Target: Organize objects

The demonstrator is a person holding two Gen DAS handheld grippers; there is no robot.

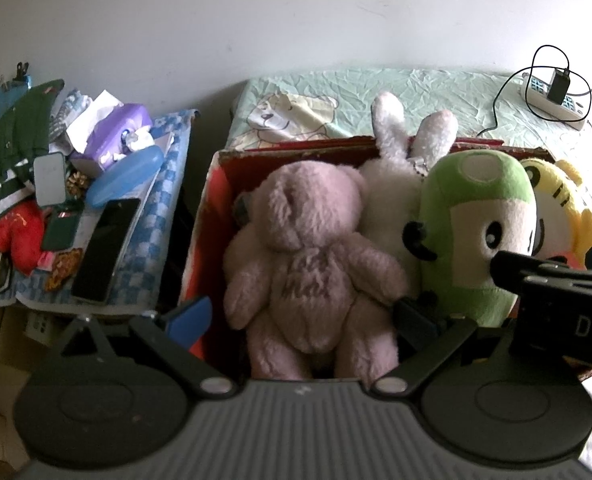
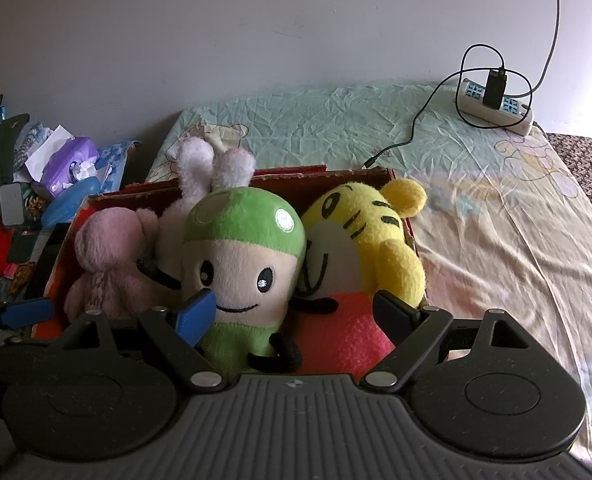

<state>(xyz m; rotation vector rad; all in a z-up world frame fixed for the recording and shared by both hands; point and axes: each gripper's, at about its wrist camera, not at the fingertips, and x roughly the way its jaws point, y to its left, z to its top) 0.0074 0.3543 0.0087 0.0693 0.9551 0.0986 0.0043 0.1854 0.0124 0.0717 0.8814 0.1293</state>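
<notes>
Pink bear (image 1: 308, 256), yellow striped tiger (image 2: 372, 232)

Home bedrm: bed w/ sheet (image 2: 476, 208), plush toys (image 2: 239, 264).

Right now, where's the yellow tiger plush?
The yellow tiger plush sits at the right end of the red box on the bed, pressed against the green-capped plush; the left wrist view shows only its edge.

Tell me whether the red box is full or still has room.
Full. The red box holds four plush toys packed side by side, pink bear to yellow tiger, heads above its rim.
</notes>
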